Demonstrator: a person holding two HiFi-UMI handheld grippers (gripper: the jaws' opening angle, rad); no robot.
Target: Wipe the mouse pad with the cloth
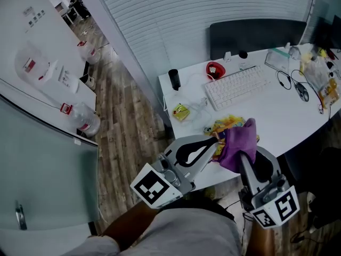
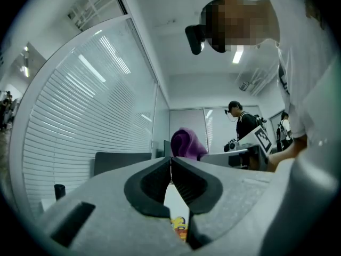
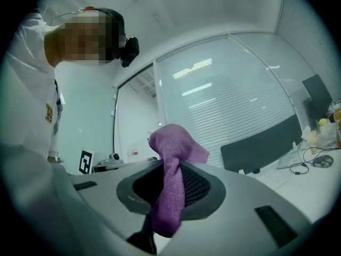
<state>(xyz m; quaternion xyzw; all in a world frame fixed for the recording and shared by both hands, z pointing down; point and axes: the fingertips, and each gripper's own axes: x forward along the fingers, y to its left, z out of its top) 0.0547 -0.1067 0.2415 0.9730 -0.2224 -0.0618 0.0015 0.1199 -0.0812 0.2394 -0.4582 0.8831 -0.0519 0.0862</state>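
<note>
Cloth [image 1: 237, 143] — purple, bunched — is hanging pinched in the right claw [image 3: 169, 183]; the left claw [image 2: 171, 167] is sitting clenched on nothing. The colourful mouse pad [image 1: 226, 124] is lying on the bench [image 1: 282, 116] just beyond both tips — directly ahead of the cloth.

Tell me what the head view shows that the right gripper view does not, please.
Only the head view shows the wooden floor and the black cylinder on the desk. Only the right gripper view shows the person's head camera and, closely, the purple cloth pinched between the jaws of the right tool. Both share the cloth, the right tool, the white desk and the dark chair.
</note>
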